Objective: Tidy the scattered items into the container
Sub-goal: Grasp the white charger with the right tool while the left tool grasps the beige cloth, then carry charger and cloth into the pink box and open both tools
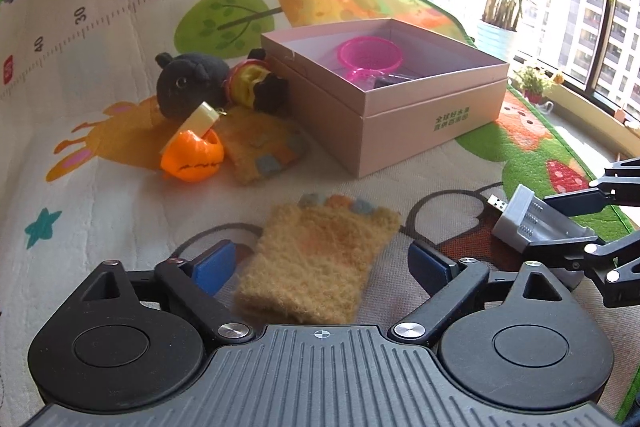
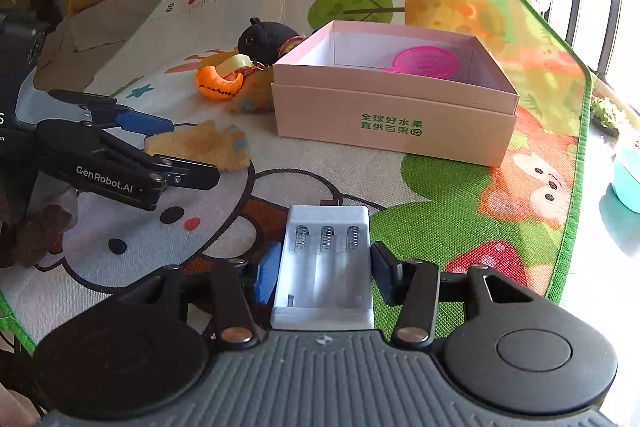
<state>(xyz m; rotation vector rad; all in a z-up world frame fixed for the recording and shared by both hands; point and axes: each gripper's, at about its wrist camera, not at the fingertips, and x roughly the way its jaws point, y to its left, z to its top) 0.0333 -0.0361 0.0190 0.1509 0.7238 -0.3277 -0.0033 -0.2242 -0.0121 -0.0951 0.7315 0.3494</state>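
On a cartoon play mat (image 1: 100,39), the left gripper (image 1: 320,267) straddles a fuzzy yellow mitten (image 1: 316,259), its blue pads set either side, apparently not yet pressing. The right gripper (image 2: 326,271) is clamped on a white battery holder (image 2: 326,263) lying between its fingers. Beyond both sits the pink box (image 2: 396,119), holding a pink strainer (image 2: 424,61).

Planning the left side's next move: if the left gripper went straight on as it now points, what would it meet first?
Probably the fuzzy yellow knitted mitten, already lying between the left gripper's open blue pads; past it, bare play mat.
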